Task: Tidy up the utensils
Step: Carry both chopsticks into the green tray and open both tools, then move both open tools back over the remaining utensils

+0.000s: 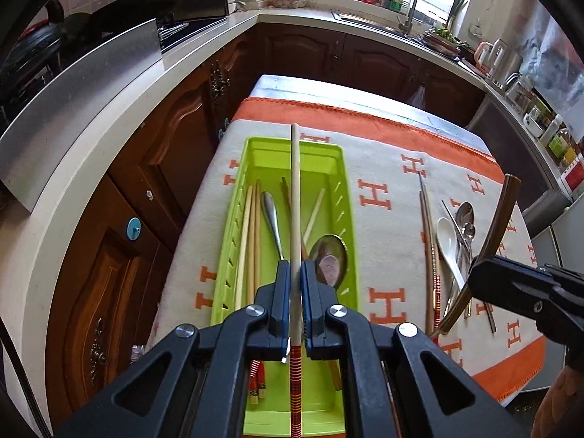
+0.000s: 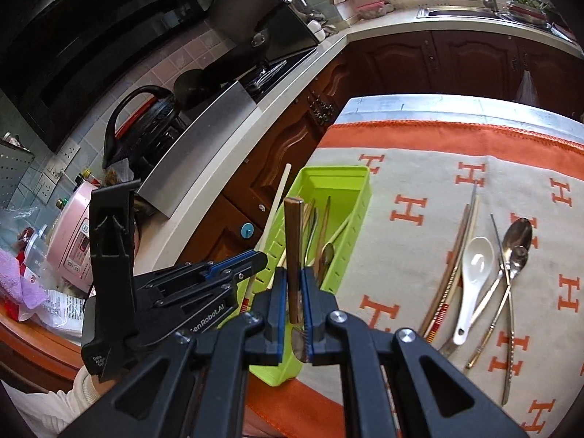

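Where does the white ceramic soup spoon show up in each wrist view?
Left wrist view: the white ceramic soup spoon lies right of centre on the cloth, beside the loose metal spoons.
Right wrist view: same spoon, lower right, right of the loose chopsticks.
Shared landmark: the lime-green plastic utensil tray.

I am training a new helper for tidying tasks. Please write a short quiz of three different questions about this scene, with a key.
1. True or false: the left gripper is shut on a pale wooden chopstick with a red-striped end.
2. What does the right gripper hold? A) a white ceramic spoon B) a brown utensil handle C) nothing
3. Fill in: the white ceramic spoon lies on the ______, outside the lime-green plastic tray.

Key:
1. True.
2. B, the brown utensil handle.
3. The orange-and-cream patterned cloth.
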`<state>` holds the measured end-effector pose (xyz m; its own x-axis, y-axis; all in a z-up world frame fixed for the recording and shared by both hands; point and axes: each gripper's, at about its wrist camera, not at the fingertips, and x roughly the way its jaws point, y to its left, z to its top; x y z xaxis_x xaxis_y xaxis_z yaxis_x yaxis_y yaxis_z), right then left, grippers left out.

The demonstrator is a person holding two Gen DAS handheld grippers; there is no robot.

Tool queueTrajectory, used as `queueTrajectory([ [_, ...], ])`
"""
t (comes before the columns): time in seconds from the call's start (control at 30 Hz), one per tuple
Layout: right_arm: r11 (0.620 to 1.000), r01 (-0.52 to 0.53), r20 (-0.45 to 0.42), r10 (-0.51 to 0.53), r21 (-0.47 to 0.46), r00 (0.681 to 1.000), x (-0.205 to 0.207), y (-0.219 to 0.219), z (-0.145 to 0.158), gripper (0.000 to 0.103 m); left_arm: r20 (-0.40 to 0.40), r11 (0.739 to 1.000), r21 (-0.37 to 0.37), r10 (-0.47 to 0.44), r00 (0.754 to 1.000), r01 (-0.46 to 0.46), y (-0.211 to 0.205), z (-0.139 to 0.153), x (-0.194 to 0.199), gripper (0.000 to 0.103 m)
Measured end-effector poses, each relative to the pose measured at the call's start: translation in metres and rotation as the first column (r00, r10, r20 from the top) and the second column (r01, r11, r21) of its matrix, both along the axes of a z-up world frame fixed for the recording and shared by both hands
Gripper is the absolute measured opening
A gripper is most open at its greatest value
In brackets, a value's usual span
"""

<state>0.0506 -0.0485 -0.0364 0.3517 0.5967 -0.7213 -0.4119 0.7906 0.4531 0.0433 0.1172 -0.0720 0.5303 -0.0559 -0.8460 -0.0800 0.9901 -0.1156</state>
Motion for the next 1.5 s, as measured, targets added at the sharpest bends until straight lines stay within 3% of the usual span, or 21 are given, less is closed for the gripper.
queueTrajectory([
  [0.17,0.998,-0.057,-0.083,0.055,-0.021,0.995,0.013,0.033,-0.023,0.007,-0.037,0.999,-0.031,0.028,0.999,-0.029,0.018,-0.022,0.008,0.004],
  [0.47,0.993,-0.045,-0.180,0.025,-0.105,0.983,0.037,0.061,-0.066,0.010,-0.073,0.999,-0.049,0.011,0.997,-0.015,0.025,-0.047,0.024,0.005],
  [0.7,0.986,-0.014,-0.157,-0.013,-0.169,0.987,0.041,0.060,-0.071,0.011,-0.060,0.999,-0.039,0.028,0.998,-0.031,0.028,-0.043,0.027,0.029],
  [0.93,0.979,0.009,-0.120,-0.034,-0.202,0.992,0.038,0.054,-0.066,0.011,-0.054,0.999,-0.030,0.032,0.998,-0.034,0.027,-0.036,0.025,0.031],
  [1.03,0.978,0.014,-0.109,-0.038,-0.210,0.993,0.035,0.052,-0.065,0.011,-0.061,0.999,-0.028,0.036,0.998,-0.037,0.027,-0.033,0.024,0.039],
  [1.5,0.976,0.060,-0.072,-0.077,-0.208,0.994,0.020,0.029,-0.055,0.011,-0.036,1.000,0.009,0.002,0.999,-0.001,0.005,-0.014,0.010,0.039],
])
